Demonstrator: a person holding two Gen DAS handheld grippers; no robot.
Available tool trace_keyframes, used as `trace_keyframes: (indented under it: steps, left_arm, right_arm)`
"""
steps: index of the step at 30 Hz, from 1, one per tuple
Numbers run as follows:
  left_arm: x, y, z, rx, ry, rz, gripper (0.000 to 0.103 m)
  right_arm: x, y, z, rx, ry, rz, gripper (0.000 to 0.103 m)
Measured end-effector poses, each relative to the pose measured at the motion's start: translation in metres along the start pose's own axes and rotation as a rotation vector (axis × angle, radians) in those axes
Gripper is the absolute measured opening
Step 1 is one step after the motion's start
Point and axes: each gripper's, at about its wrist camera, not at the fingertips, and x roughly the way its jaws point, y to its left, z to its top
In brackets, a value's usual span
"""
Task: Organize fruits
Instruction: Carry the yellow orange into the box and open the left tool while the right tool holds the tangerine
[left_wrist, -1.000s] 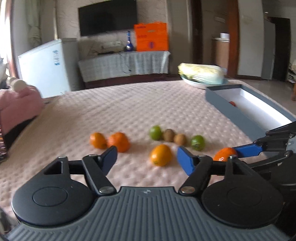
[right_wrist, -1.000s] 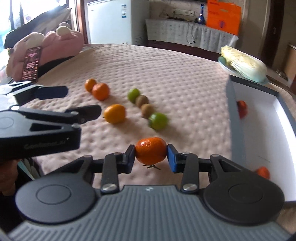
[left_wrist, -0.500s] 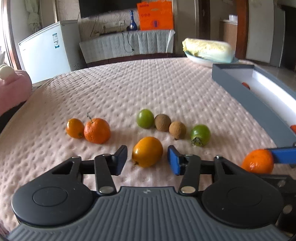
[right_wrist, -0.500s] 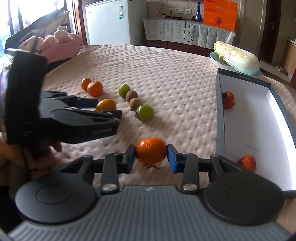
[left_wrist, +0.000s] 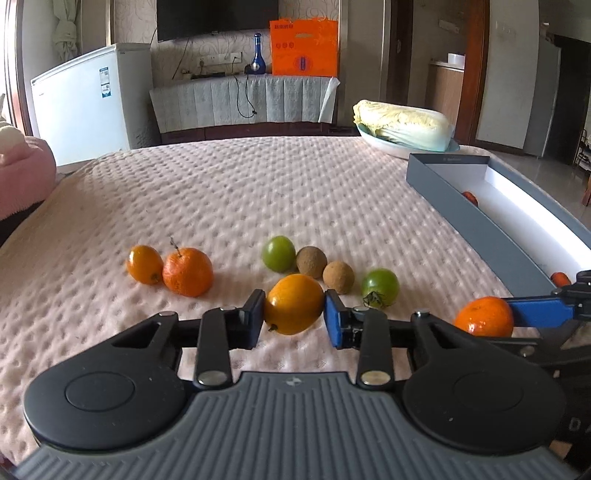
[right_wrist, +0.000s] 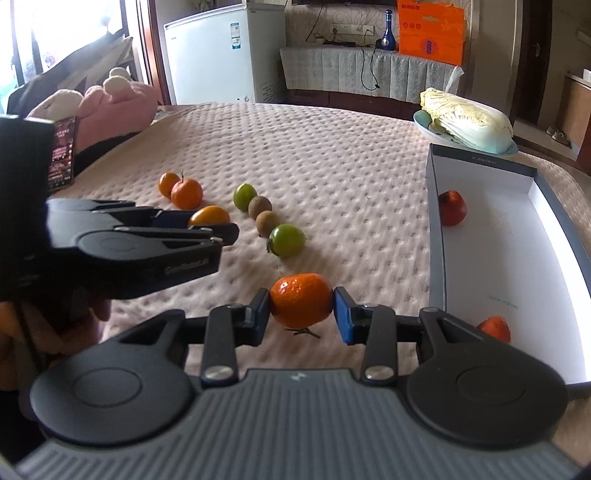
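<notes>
My left gripper (left_wrist: 293, 318) is closing around a yellow-orange fruit (left_wrist: 293, 308) that rests on the pink quilted cloth (left_wrist: 258, 192), and both pads touch its sides. In the right wrist view that same left gripper (right_wrist: 218, 227) comes in from the left, over the fruit (right_wrist: 208, 216). My right gripper (right_wrist: 301, 312) is shut on a mandarin (right_wrist: 301, 299) held just above the cloth, beside the grey box (right_wrist: 436, 258). Two red-orange fruits (right_wrist: 451, 207) (right_wrist: 495, 328) lie inside the box.
On the cloth lie two oranges (left_wrist: 187, 272), a green fruit (left_wrist: 279, 254), two brown fruits (left_wrist: 311, 262) and a green tomato-like fruit (left_wrist: 380, 288). A cabbage (left_wrist: 402, 125) sits on a plate behind the box. Pink plush toys (right_wrist: 118, 107) lie at the left edge.
My left gripper moved forward and down to the yellow-orange fruit, and its jaws narrowed from wide open until the pads met the fruit. The right gripper kept still with the mandarin.
</notes>
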Motion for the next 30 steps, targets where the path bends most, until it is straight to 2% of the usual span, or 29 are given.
trace_keyframes:
  steps: [15,22,30]
  left_arm:
    - [-0.03,0.014,0.002,0.016,-0.051,0.042,0.04]
    - [-0.04,0.0,0.011,0.026,-0.088,0.029,0.04]
    - [-0.044,-0.016,0.015,0.035,-0.092,0.011,0.04]
  right_arm:
    - [-0.008,0.0,0.007,0.013,-0.053,0.03,0.04]
    - [-0.017,-0.011,0.01,0.047,-0.089,0.03,0.04]
    - [-0.026,-0.02,0.011,0.06,-0.115,0.033,0.04]
